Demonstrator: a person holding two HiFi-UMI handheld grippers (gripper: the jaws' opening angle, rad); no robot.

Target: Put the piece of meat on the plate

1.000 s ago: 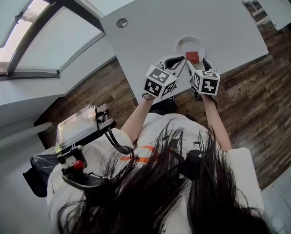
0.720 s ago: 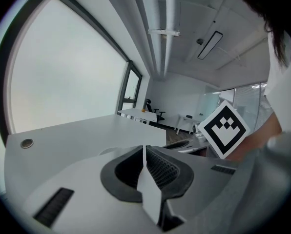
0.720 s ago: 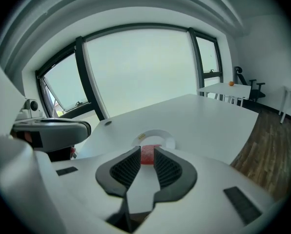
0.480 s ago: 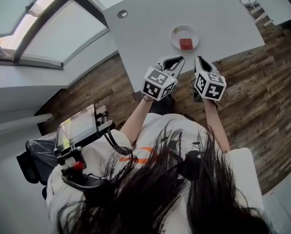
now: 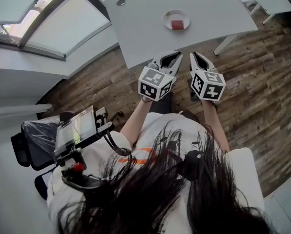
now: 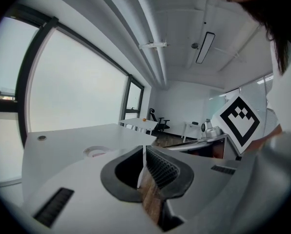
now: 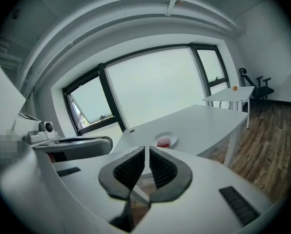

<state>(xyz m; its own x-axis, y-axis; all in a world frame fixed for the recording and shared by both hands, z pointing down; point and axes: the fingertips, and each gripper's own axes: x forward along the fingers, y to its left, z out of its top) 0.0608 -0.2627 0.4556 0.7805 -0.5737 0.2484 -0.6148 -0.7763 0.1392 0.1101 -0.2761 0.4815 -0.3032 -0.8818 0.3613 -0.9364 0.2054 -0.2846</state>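
A person is seen from above, with a gripper held in each hand over a wooden floor [image 5: 262, 67], just short of the near edge of a white counter [image 5: 209, 13]. The left gripper [image 5: 174, 57] and the right gripper [image 5: 196, 57] are held side by side, close together but apart, both pointed toward the counter. A cube with black-and-white square markers is carried on each one.

In the left gripper view, the ribbed black pads [image 6: 160, 167] are seen pressed together, with only a thin slit between them and nothing gripped. In the right gripper view, the jaws are likewise clenched on nothing, with the counter beyond them.

A small round white plate [image 5: 170, 15] is set on the counter, well beyond both grippers. The piece of meat [image 5: 177, 24], a red square block, is lying on the plate, slightly toward its near side. Neither gripper is touching the plate or the meat.

A small round grommet [image 5: 121, 2] is set in the counter, to the left of the plate. A large window [image 5: 62, 28] is seen at the far left. A device with a screen [image 5: 76, 126] is mounted at the person's left side.
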